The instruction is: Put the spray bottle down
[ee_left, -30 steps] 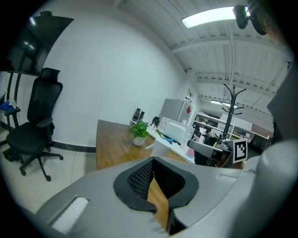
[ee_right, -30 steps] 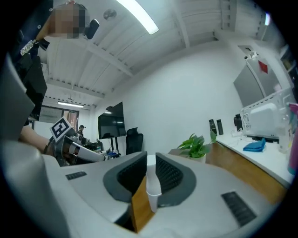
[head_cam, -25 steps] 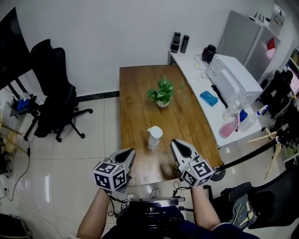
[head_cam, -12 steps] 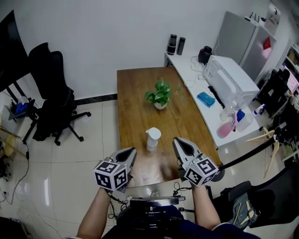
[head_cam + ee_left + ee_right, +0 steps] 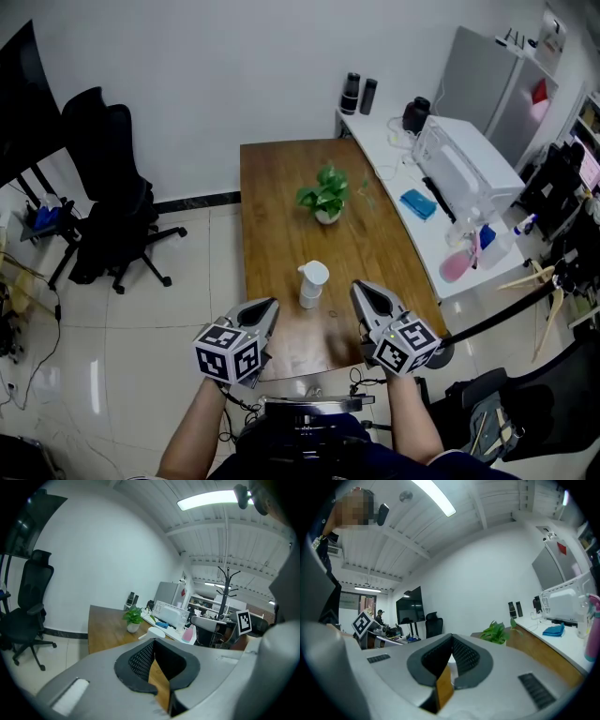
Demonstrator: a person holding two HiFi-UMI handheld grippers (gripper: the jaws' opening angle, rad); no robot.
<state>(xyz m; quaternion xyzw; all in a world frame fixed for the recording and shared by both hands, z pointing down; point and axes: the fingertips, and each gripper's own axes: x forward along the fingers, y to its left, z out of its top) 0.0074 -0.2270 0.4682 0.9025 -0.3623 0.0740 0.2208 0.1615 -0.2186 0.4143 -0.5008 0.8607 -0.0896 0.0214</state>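
Fingers (image 5: pixel 138 662) of the left gripper (image 5: pixel 266 307) are pressed together at their tips and nothing is between them; through the small window behind the tips only the wood of the table (image 5: pixel 281 187) is seen. On the right gripper (image 5: pixel 364 291) the fingers (image 5: pixel 465 657) are closed on each other in the same way, and they also pinch nothing. Both grippers are held by the person over the near end of the table, one on each side, and they point forward.

Between them and a little ahead stands the spray bottle (image 5: pixel 311 283). It is upright on the wood, apart from both grippers, and no finger touches it. In the left gripper view its white head (image 5: pixel 156 631) shows just above the closed tips. Farther along the table is a small plant (image 5: pixel 323 192) in a white pot. A black office chair (image 5: pixel 108 187) stands on the floor at the left and a white counter (image 5: pixel 403 164) with many things runs along the right.

I judge the task as done, as far as the pictures show. The bottle is set down, it stands steady, and both grippers are free of it. Nothing more seems to be left, except perhaps to draw the hands back.

Compared with the picture of one second before, very little differs. The bottle was already standing at the same place on the table, and the two grippers were at almost the same positions beside it. Only the framing has shifted a little.
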